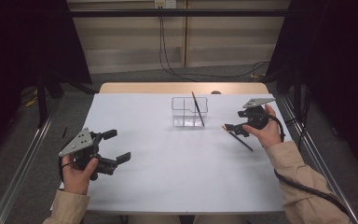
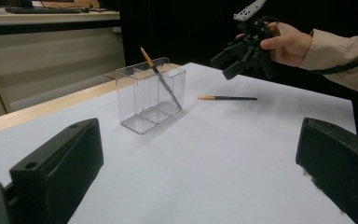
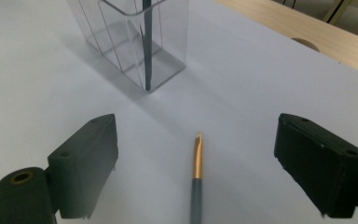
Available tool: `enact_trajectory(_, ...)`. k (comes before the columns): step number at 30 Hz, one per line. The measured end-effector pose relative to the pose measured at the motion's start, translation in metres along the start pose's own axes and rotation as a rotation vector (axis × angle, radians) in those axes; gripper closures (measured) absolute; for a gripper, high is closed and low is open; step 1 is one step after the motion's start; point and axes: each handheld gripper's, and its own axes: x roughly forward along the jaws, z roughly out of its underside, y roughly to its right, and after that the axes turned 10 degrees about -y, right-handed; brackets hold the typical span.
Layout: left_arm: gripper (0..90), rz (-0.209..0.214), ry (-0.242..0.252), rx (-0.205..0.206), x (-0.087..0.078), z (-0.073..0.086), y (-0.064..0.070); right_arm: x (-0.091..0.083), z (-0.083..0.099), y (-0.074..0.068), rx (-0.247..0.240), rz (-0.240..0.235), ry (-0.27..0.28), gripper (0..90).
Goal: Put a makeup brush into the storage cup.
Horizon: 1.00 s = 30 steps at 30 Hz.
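Work looks abt half done, judging by layout. One brush already stands tilted in the right-hand compartment of the clear holder, tip up, leaning on the rim. 2nd brush lies flat on the white table, just right of the holder, not in it yet.

Right gripper hangs just over that brush, jaws spread wide w/ the brush lying between them in the right gripper view, nothing pinched. Can't tell if it's touching the table. Gold ferrule end points toward the holder.

Left gripper sits well apart at the near left, jaws spread too, empty, not involved.

Left to do, probably: close on the lying brush, lift, tip it upright, drop into a compartment. The left compartment seems free, though clear walls make that hard to confirm.
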Motion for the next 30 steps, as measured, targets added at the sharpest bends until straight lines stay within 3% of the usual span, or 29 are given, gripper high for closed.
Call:
enact_trajectory(10, 0.6, 0.001, 0.000, 0.000, 0.000, 0.000, 0.000, 0.008, -0.011, -0.001, -0.040, 0.003, -0.161, 12.2)
enact_trajectory(13, 0.6, 0.001, -0.001, -0.002, 0.000, 0.000, 0.000, 0.010, -0.013, -0.001, -0.049, 0.006, -0.183, 12.4)
enact_trajectory(22, 0.6, 0.005, -0.004, -0.004, 0.001, 0.001, 0.000, 0.020, -0.018, 0.001, -0.055, -0.002, -0.360, 12.8)
enact_trajectory(30, 0.6, 0.007, -0.010, 0.000, 0.001, 0.001, 0.000, 0.026, -0.018, 0.006, -0.056, -0.002, -0.439, 16.8)
